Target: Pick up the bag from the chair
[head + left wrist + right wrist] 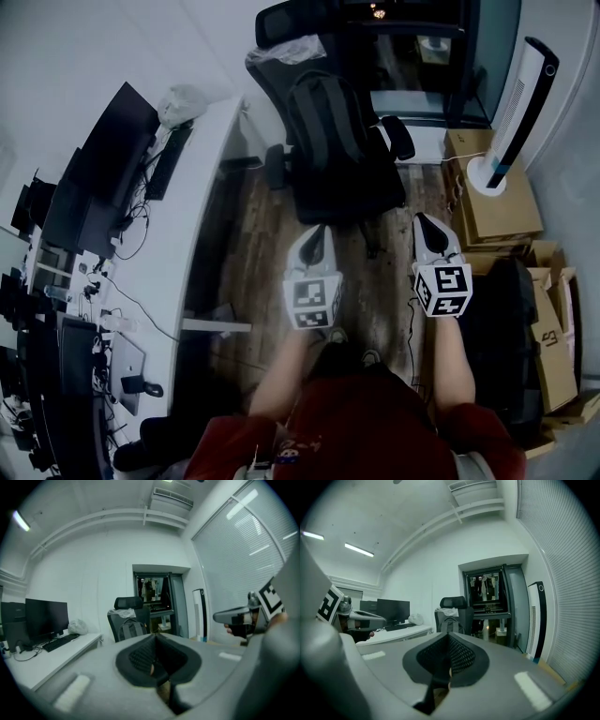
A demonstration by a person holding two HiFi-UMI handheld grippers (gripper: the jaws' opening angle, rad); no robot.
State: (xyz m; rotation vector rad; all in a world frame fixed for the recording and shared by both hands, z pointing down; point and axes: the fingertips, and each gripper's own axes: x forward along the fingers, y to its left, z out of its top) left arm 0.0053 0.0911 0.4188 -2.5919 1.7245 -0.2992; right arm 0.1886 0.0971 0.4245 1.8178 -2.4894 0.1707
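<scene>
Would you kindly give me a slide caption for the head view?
Before the pickup: left gripper and right gripper, shut and empty, face the dark bag on the office chair.

The bag [323, 117], upper centre, is black on a black chair [361, 192]. The left hand-held gripper [317, 236] and right hand-held gripper [427, 223] are pale grey, with black-and-white square markers. The counter [206, 178] is white, the boxes [502, 202] at right are tan, and the floor [248, 272] is brown wood-grain.

Head view stares steeply down; both gripper views look level toward the far black office chair [345, 199], which all three share.
</scene>
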